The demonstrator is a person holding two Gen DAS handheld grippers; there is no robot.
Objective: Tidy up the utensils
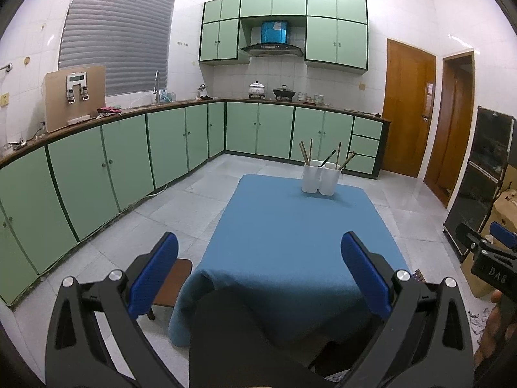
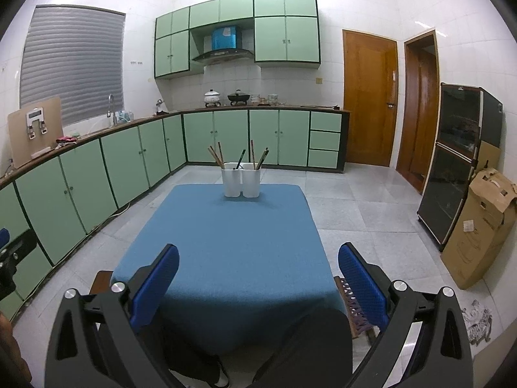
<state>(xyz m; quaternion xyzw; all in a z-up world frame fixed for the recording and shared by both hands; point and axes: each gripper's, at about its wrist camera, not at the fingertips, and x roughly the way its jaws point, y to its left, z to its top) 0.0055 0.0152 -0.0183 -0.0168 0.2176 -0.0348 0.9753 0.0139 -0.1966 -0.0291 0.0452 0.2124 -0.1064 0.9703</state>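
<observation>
Utensil [image 2: 239, 159] types in cups [image 2: 242, 179] unclear

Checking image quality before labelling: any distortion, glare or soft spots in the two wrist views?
Left wrist: strong fisheye bowing of the counter, dark vignette corners, the white holders sharp. Right wrist: same bowing, glare streaks on the wall tiles, a soft shadow beside the holders on the blue cloth, mild blur at the edges.

Cloth [image 2: 226, 236]: blue, matt, fine-napped fabric. Cups [image 2: 241, 179]: white, smooth, plastic-looking. Chopsticks [image 2: 216, 156]: wood-toned, matt. Pads [image 2: 155, 286]: blue, textured; gripper frames black matt plastic, shiny metal pins. Floor [image 2: 371, 226]: glossy tile. Box [image 2: 478, 226]: cardboard.
</observation>
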